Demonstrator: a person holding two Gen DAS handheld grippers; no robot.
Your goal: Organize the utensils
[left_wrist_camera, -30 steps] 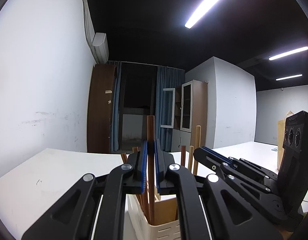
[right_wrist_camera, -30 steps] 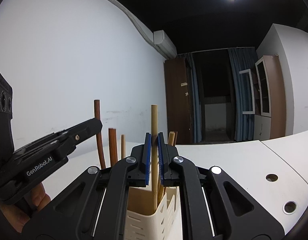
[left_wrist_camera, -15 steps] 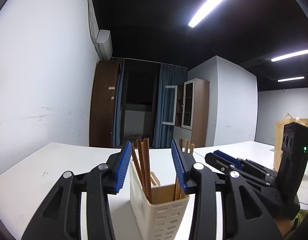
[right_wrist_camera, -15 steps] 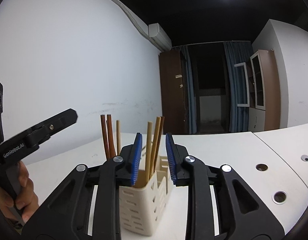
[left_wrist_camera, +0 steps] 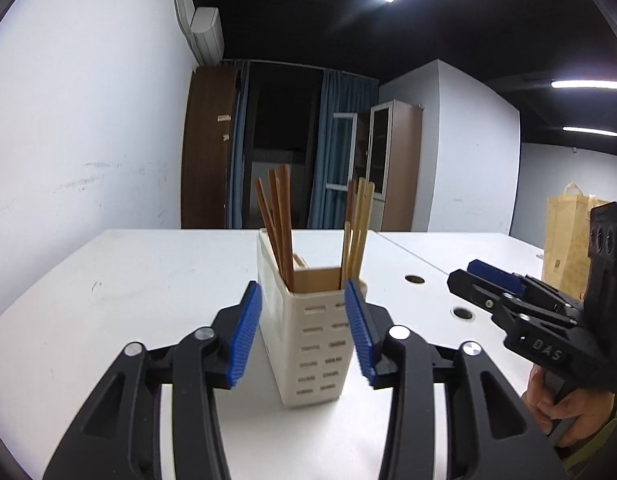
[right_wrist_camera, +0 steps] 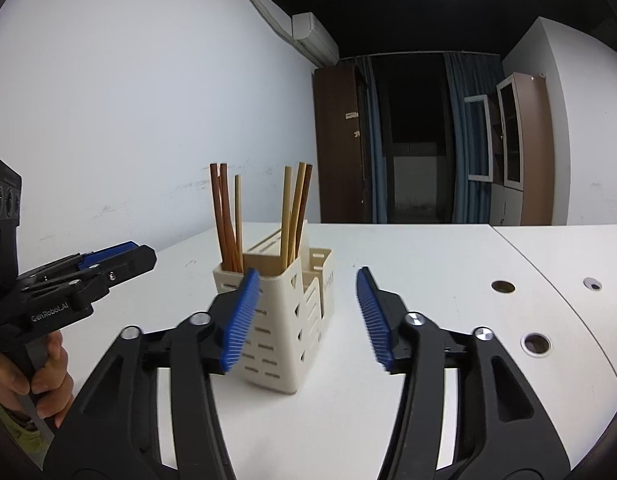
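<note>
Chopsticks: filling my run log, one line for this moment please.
left gripper: open | right gripper: open | chopsticks: upright in holder | table

Office – grommeted desks (right_wrist_camera: 508,264), cabinet (right_wrist_camera: 524,152)

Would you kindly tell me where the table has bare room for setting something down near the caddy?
The table lies bare between the caddy and the cable holes, and behind the caddy toward the wall. It is crowded at the caddy's near side, where the left claw straddles it and the right claw hangs open.
</note>
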